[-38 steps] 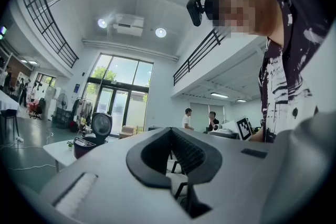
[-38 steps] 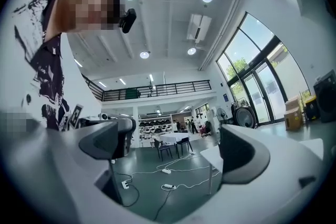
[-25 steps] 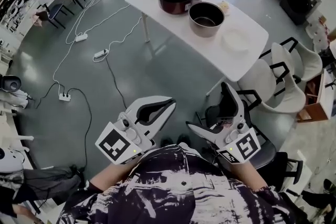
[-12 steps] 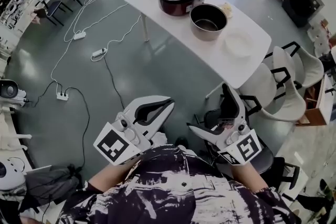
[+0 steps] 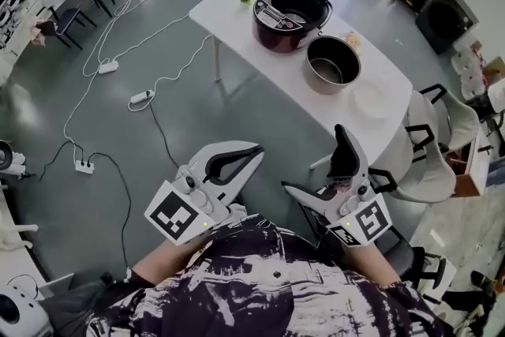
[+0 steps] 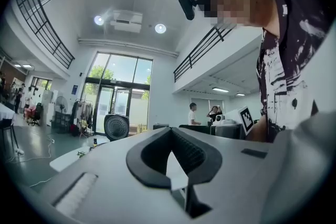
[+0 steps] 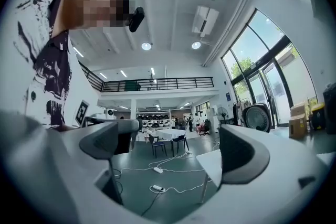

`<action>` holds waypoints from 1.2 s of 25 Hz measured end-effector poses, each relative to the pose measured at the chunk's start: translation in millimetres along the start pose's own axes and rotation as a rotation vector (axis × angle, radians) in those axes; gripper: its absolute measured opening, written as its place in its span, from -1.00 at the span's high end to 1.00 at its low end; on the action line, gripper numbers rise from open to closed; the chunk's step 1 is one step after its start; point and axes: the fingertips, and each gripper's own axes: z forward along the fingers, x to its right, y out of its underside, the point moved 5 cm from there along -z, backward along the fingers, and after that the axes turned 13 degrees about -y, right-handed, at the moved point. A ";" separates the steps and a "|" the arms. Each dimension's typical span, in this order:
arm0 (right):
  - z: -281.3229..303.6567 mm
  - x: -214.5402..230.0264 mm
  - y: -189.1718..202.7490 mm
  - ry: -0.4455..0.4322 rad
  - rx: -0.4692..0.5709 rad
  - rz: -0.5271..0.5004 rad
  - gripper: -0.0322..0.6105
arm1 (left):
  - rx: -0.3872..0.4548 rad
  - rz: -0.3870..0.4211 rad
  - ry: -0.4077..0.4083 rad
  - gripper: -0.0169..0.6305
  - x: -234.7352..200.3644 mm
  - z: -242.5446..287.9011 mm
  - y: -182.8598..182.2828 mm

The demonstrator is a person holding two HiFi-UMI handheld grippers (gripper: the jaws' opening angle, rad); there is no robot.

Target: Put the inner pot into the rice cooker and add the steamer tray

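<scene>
The grey metal inner pot stands well ahead; my left claw is closed, right claw spread wide, both empty, so first I approach.

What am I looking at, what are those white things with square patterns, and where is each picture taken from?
A person holds two white grippers, each with two jaws; the patterned cubes belong to them. One picture comes from a camera on the person's head, looking down; the other two from cameras riding on the grippers. The left gripper is shut, the right gripper open; both empty. On the white table stand a dark red rice cooker, lid up, and a metal inner pot beside it.
</scene>
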 end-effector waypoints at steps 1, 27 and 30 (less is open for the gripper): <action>15.1 3.5 1.1 0.006 -0.003 -0.003 -0.82 | 0.002 -0.004 0.007 0.93 -16.1 0.3 -0.8; 197.8 216.6 53.9 0.021 0.026 0.019 -0.82 | -0.053 0.031 0.076 0.93 -263.0 179.7 9.1; 205.5 255.0 56.2 0.019 0.030 0.031 -0.82 | -0.077 0.030 0.096 0.93 -279.9 221.7 12.6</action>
